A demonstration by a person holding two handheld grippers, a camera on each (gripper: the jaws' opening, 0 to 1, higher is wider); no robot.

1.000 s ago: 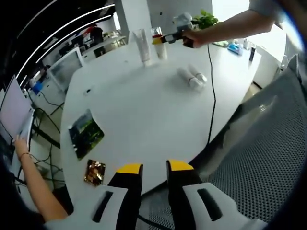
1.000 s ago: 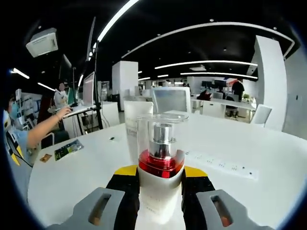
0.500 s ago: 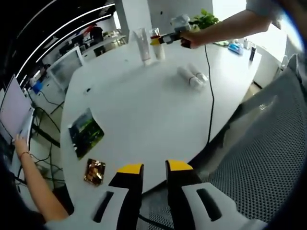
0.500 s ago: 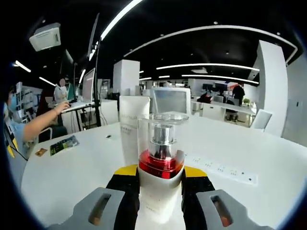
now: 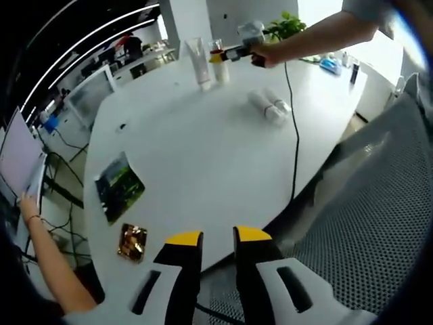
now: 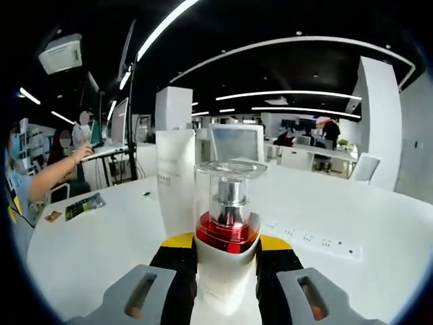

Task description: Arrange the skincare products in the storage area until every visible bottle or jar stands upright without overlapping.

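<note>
R gripper (image 6: 226, 254) jaws clamp upright pump bottle (image 6: 228, 223) beside standing white tube (image 6: 176, 179) on tabletop (image 5: 203, 149). L gripper (image 5: 218, 238) jaws apart, nothing between; two bottles (image 5: 268, 107) lie flat.

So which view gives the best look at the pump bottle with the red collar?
The right gripper view: the pump bottle stands close up between that gripper's jaws, clear cap and red collar plain. In the left gripper view it is small and far across the white table, held beside a tall tube.
</note>
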